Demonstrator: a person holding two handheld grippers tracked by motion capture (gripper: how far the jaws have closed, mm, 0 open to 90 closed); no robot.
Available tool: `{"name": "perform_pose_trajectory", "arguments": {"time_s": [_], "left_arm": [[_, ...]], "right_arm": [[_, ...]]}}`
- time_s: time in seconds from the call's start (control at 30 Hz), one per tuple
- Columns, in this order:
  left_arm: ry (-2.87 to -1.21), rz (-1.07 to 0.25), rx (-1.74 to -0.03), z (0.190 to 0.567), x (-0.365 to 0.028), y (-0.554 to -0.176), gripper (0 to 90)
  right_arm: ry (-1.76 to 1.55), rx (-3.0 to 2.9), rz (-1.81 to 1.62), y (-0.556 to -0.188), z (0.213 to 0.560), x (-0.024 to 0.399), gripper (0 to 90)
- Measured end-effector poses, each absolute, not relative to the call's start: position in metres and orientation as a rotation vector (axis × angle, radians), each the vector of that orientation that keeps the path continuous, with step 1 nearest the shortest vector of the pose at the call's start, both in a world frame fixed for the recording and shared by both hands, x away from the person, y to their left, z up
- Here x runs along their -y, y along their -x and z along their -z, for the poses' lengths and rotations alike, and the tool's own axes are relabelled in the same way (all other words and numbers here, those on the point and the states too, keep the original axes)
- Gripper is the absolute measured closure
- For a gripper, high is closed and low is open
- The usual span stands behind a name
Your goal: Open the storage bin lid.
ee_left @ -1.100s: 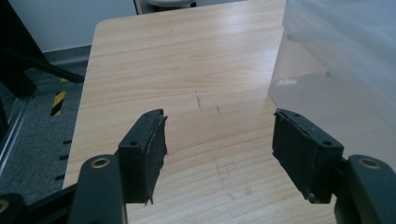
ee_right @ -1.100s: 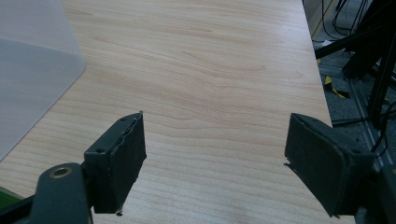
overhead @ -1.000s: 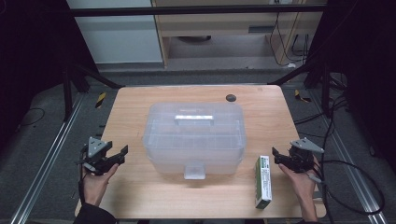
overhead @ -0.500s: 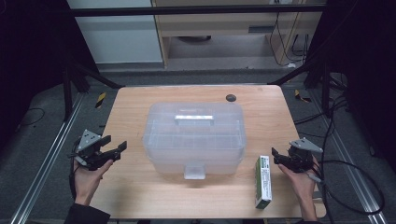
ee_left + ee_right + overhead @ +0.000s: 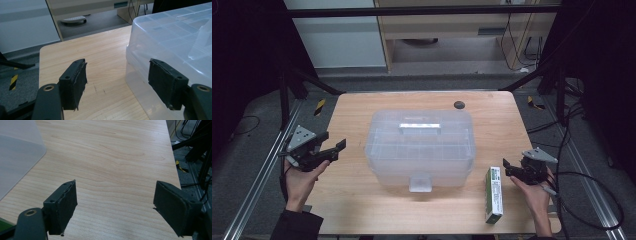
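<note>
A clear plastic storage box (image 5: 419, 147) with a lid, a top handle and a front latch stands in the middle of the wooden table (image 5: 362, 200). My left gripper (image 5: 334, 150) is open at the table's left edge, jaws pointing toward the box (image 5: 175, 37), a short gap from its left side. My right gripper (image 5: 508, 167) is open near the right edge with nothing between its jaws. A green and white carton (image 5: 494, 194) lies flat just left of it. In the right gripper view the box corner (image 5: 17, 152) is at the left.
A small dark round disc (image 5: 458, 105) lies near the table's far edge. Metal frame rails run along both sides of the table. Cables trail on the floor at the right. A pale cabinet stands behind the table.
My left gripper has moved out to the left and slightly away from the person, then turned its jaws toward the box. The right gripper, the box and the carton stay put.
</note>
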State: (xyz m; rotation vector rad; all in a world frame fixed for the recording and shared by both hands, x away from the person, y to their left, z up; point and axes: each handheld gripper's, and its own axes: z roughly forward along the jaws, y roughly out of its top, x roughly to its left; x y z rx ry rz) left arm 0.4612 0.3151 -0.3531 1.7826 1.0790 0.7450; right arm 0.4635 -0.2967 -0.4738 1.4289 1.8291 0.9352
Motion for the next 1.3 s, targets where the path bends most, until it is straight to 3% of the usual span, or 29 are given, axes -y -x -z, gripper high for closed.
{"name": "perform_pose_trajectory", "arguments": {"time_s": [1.3], "left_arm": [[-2.070, -0.731, -0.758, 0.293, -0.287, -0.489, 33.8]], "right_arm": [[-1.379, -1.896, -0.886, -0.465, 0.478, 0.295, 17.9]]}}
